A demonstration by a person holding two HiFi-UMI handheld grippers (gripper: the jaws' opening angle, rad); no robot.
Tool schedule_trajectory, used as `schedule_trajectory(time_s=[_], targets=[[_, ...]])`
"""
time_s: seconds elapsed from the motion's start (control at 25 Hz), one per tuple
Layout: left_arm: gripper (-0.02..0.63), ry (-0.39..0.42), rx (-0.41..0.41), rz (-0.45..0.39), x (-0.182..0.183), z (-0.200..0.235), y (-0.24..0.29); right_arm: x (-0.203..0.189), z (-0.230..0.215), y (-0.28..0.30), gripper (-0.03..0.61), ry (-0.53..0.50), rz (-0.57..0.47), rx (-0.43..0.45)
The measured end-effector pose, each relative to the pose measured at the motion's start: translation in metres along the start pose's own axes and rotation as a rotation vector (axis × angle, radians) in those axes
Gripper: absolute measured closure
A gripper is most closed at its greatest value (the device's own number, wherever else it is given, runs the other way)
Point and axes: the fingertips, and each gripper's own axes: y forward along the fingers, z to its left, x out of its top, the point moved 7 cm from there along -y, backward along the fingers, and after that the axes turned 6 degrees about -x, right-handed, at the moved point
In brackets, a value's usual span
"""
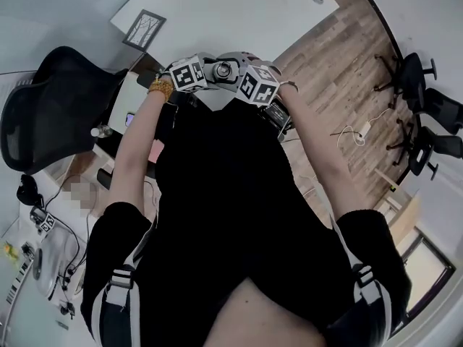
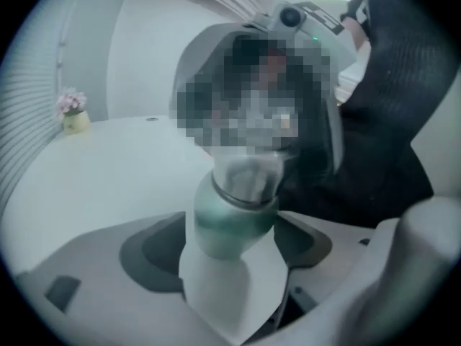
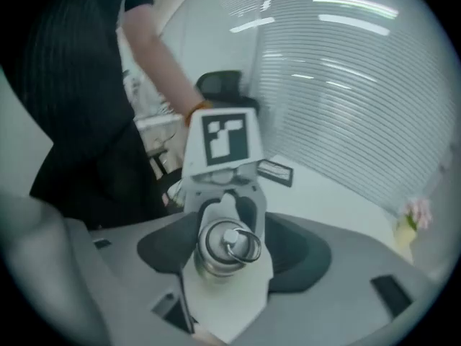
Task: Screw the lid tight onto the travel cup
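We hold the travel cup [image 2: 230,218] up in the air between both tools, at the top middle of the head view, above our black top [image 1: 217,215]. In the left gripper view the left gripper [image 2: 232,254] pinches the cup's rounded, matte green body: the dark pads [image 2: 155,254] sit against its two sides at the lower middle of the frame, and a narrow metal band rings the neck just above. Beyond that band the cup turns pale and glossy before it runs under a blurred patch.

In the right gripper view the right gripper [image 3: 227,262] clamps the lid [image 3: 216,254], a short, brushed-steel cylinder with a thin wire ring [image 3: 243,245] standing on its top, at the lower middle of the frame. Its dark pads [image 3: 162,251] press the lid's sides. Straight behind the lid stands the left gripper's white cube with its black square marker [image 3: 220,139].

A smooth white table [image 2: 108,171] carries a small pot of pink flowers [image 2: 72,114] at the left edge, and ribbed blinds [image 3: 360,85] fill the upper right.
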Motion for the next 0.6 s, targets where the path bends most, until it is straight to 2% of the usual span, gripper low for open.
schedule_trajectory(time_s=[0.12, 0.2, 0.32, 0.4, 0.48, 0.6], targets=[[0.234, -0.16, 0.165, -0.138, -0.008, -0.009, 0.001, -0.001, -0.006, -0.011, 0.273, 0.373, -0.09, -0.222], [0.235, -0.235, 0.279, -0.206, -0.016, -0.016, 0.004, -0.005, 0.004, -0.006, 0.263, 0.461, -0.059, -0.313], [0.241, -0.329, 0.35, -0.271, -0.017, -0.023, 0.01, -0.011, 0.014, 0.004, 0.249, 0.466, 0.015, -0.382], [0.264, -0.321, 0.342, -0.27, -0.017, -0.023, 0.01, -0.012, 0.011, 0.006, 0.295, 0.487, 0.036, -0.403], [0.265, -0.273, 0.305, -0.24, -0.017, -0.021, 0.009, -0.013, 0.009, 0.007, 0.296, 0.474, 0.04, -0.359], [0.272, -0.157, 0.18, -0.141, -0.015, -0.013, 0.009, -0.012, 0.008, 0.007, 0.296, 0.29, 0.047, -0.191]])
